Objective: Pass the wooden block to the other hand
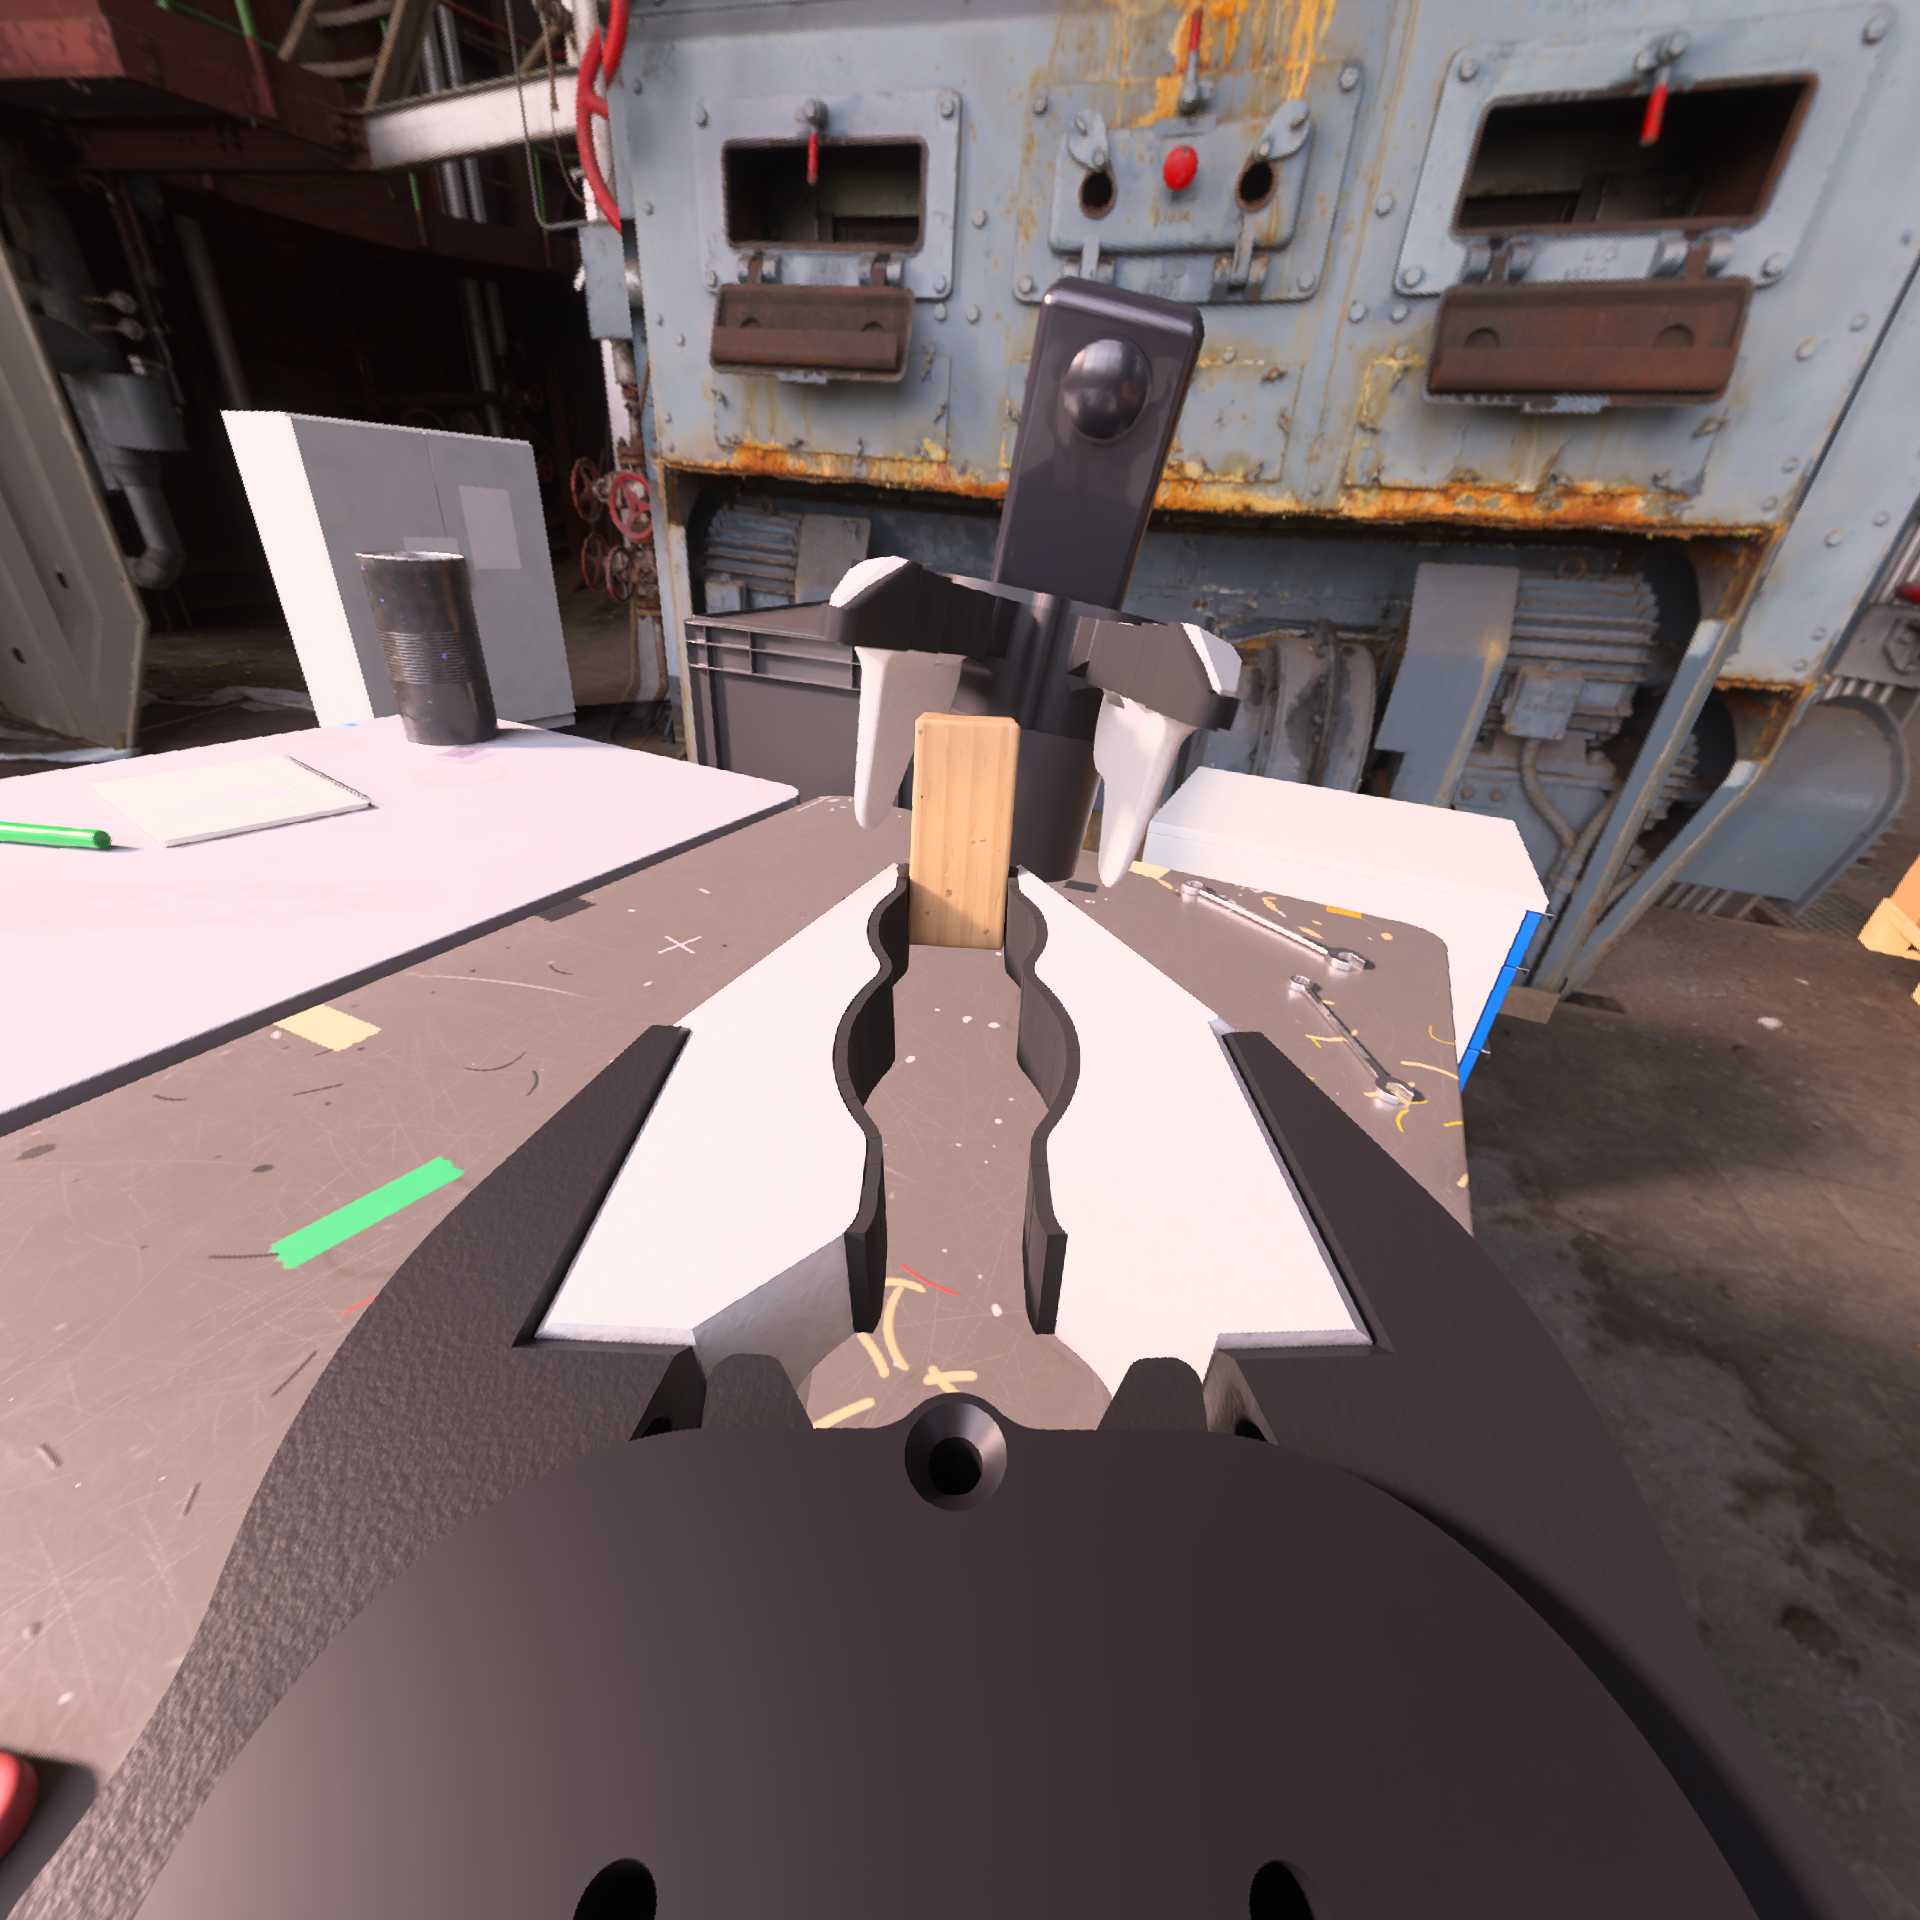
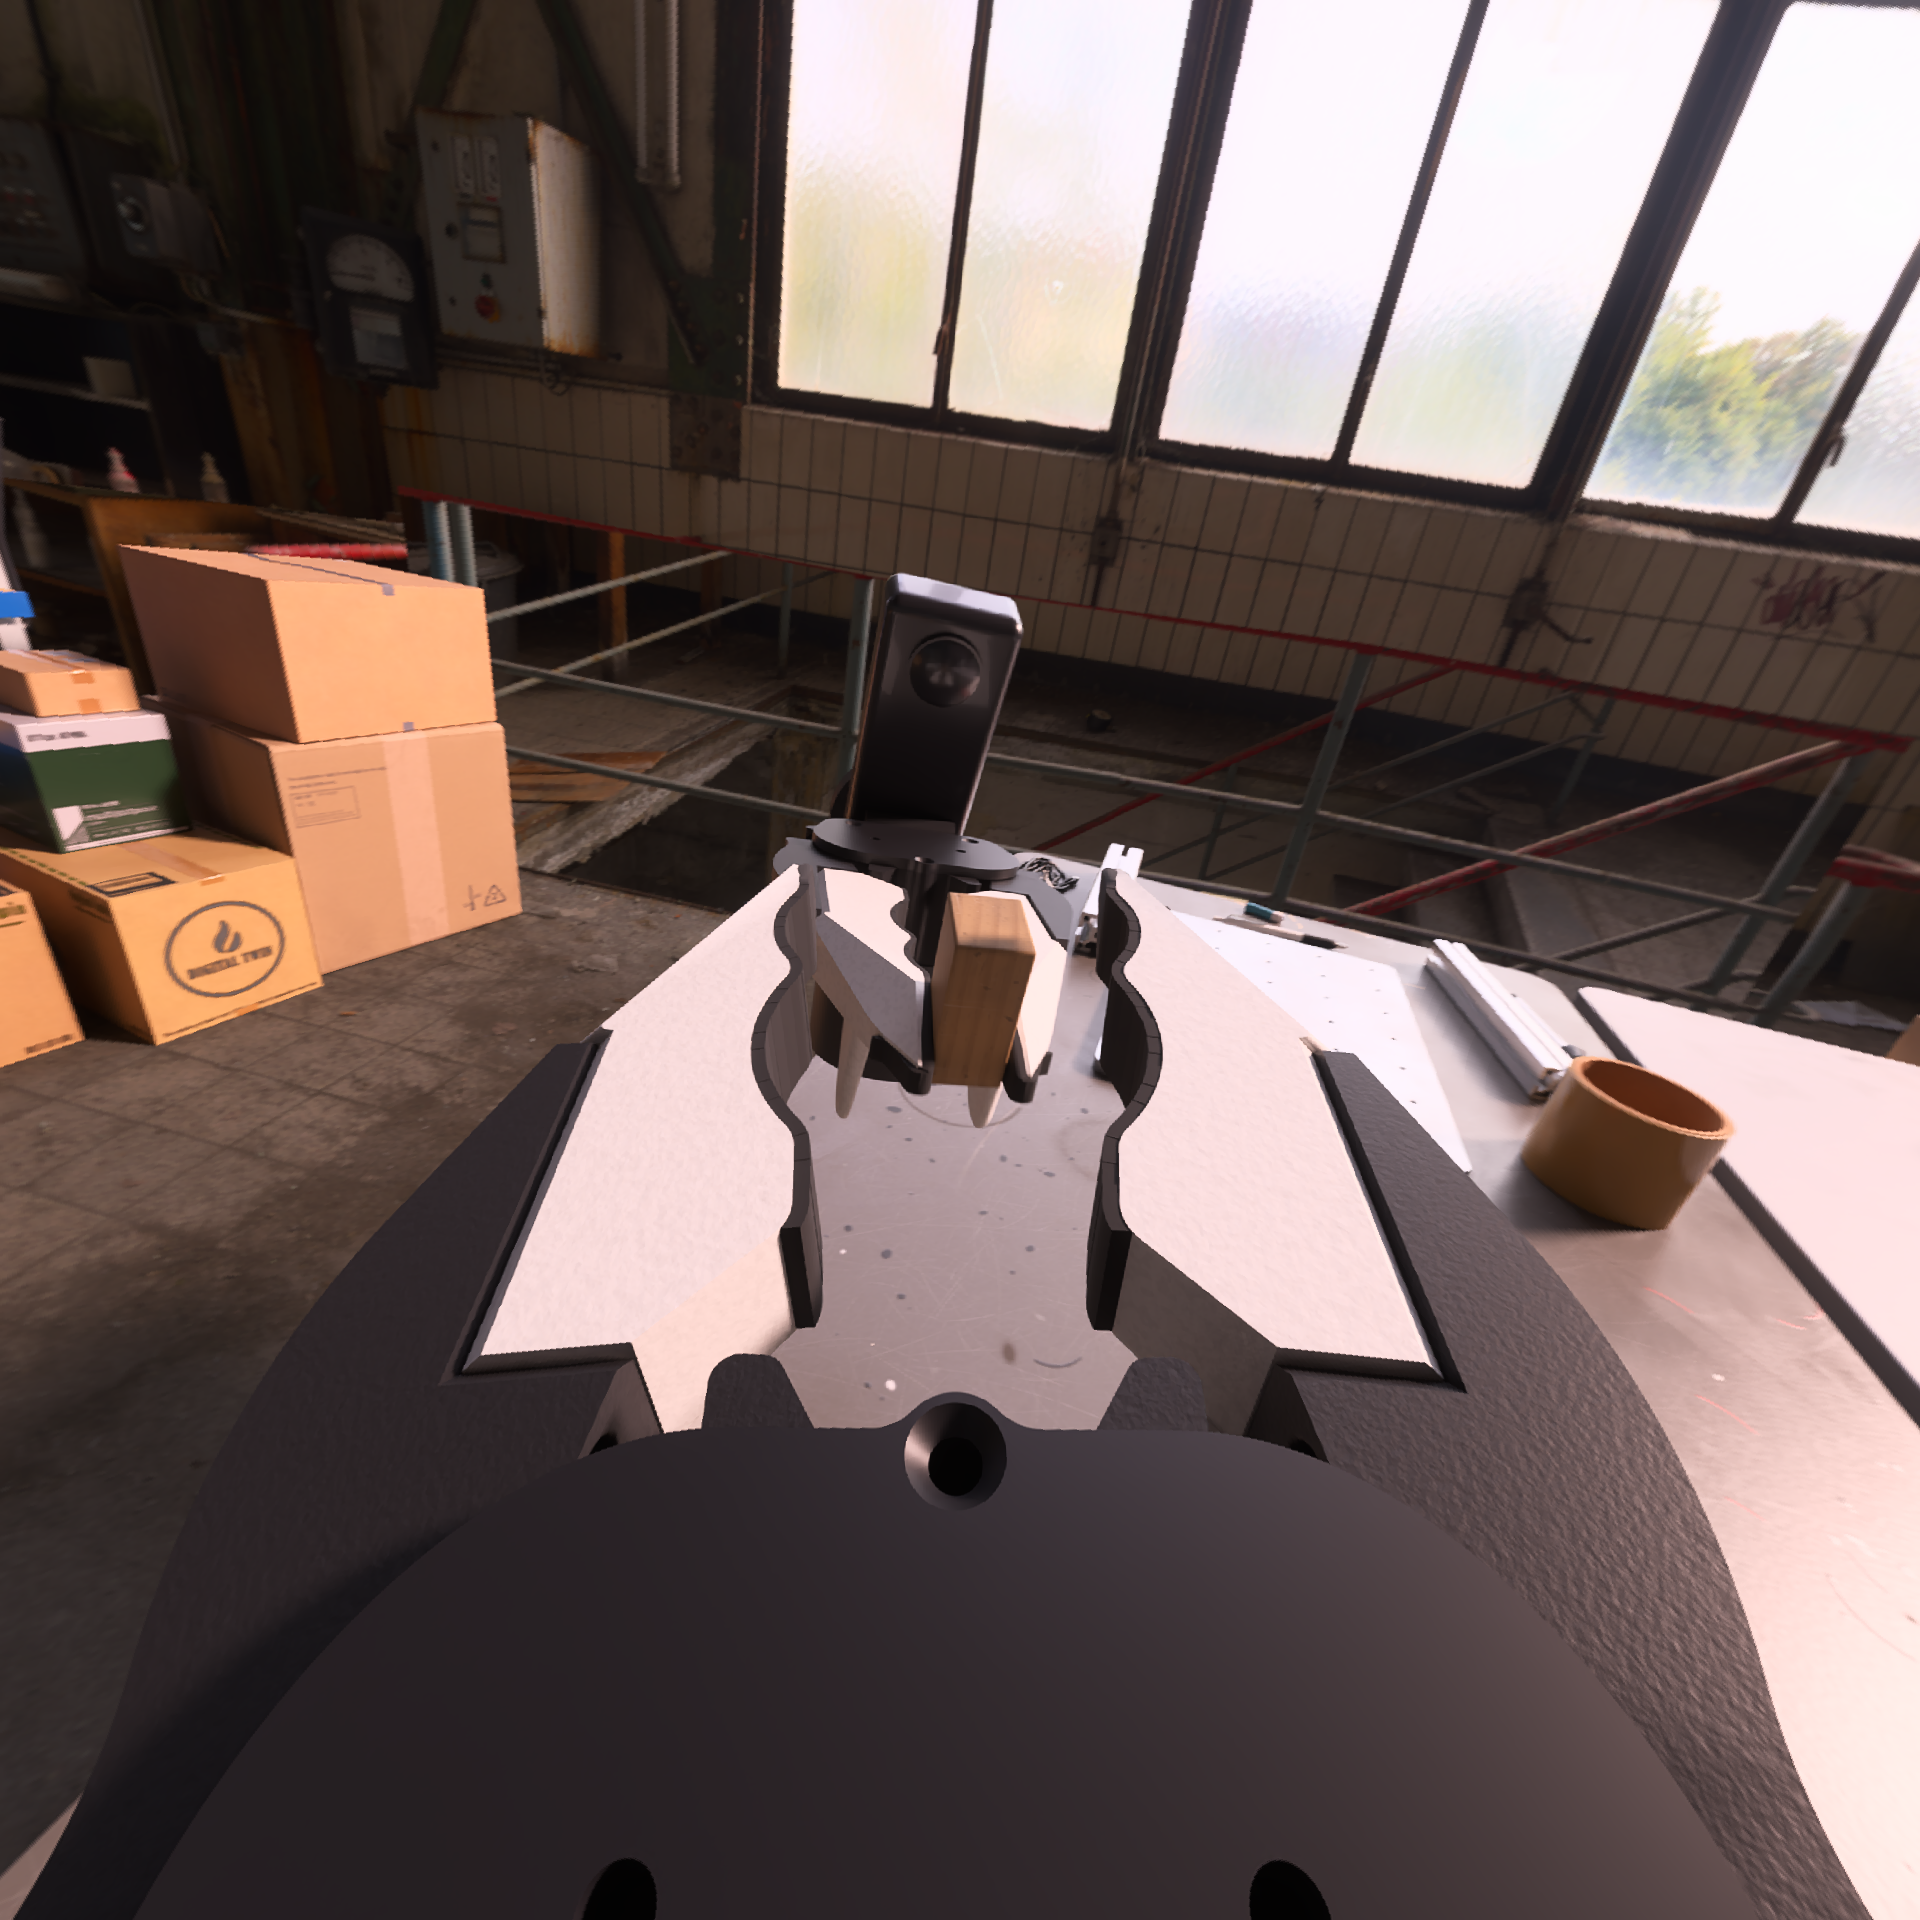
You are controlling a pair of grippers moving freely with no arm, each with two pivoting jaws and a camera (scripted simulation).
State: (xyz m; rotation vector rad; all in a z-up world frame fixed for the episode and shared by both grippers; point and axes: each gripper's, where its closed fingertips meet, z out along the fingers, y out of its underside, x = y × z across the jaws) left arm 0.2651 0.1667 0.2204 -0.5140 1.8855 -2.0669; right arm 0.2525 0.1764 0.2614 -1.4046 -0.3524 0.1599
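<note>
Block (image 1: 961,831) of wood is sitting mid-frame, clenched in the left gripper (image 1: 958,914); the right gripper (image 1: 1003,831) is hanging spread around it. Releasing early is risking a drop onto the workbench (image 1: 520,1091).

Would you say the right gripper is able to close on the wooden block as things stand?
Probably yes. The left gripper clamps only the wooden block's lower end, so its upper part stands free. The right gripper faces it with fingers spread either side, and nothing sits between. Its depth alignment is hard to judge.
</note>
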